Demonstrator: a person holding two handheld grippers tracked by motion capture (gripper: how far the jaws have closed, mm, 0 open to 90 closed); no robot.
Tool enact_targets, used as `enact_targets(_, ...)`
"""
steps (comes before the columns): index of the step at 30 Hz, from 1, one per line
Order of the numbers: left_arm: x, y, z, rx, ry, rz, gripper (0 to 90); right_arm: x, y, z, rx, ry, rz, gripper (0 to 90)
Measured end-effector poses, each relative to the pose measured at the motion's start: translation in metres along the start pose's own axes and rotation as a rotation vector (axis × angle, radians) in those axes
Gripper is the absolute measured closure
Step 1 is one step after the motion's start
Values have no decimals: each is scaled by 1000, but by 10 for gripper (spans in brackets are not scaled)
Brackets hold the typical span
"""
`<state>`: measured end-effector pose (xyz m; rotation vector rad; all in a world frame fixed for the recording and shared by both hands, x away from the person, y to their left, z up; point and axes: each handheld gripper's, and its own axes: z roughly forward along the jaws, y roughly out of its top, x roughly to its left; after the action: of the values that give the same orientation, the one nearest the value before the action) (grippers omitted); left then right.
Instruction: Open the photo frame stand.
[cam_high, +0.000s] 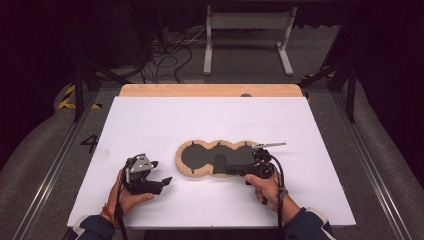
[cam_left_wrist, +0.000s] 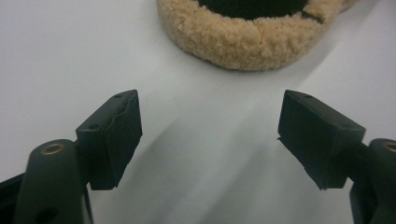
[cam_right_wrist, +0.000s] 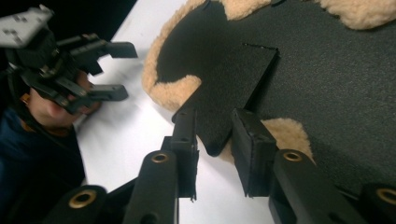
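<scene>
Fleece-edged pad (cam_high: 200, 159) lies mid-table, black side up. Right gripper (cam_right_wrist: 214, 140) has jaws either side of its black strap tab (cam_right_wrist: 233, 88), not yet closed; probably should pinch w/ tab centred. Left gripper (cam_left_wrist: 210, 135) is wide open beside pad, empty.

One white table top (cam_high: 150, 125) carries one dark pad with a tan fleece border (cam_high: 216, 158), its outline made of three rounded lobes in a row, and one dark flap (cam_right_wrist: 233, 88) lies on its surface. Two hand-held grippers are over the table, the left gripper (cam_high: 159, 172) and the right gripper (cam_high: 231, 169), each with two black jaws and each held in one hand. Beyond the table, one white metal stand (cam_high: 247, 37) rests on the floor.
</scene>
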<state>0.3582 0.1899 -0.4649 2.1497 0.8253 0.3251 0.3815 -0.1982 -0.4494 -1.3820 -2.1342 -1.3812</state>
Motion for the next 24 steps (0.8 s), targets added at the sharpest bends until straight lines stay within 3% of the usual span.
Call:
enact_targets(8,2,2,7,22,6,3,207,0,3,3,-35,32,123,550)
enact_targets(12,1,2,4,18,-2,13,195,7,-6,1,-4,33,129,490)
enact_targets(15,0,1,4,20,-11,19,183,7,-13,1,35,45,146,501)
enact_targets(20,-2,4,6,17,-20,40,173,5,-10,5,28,69,147,517)
enact_targets(24,1,4,7,14,-19,20,175,4,-6,7,16,86,160,513)
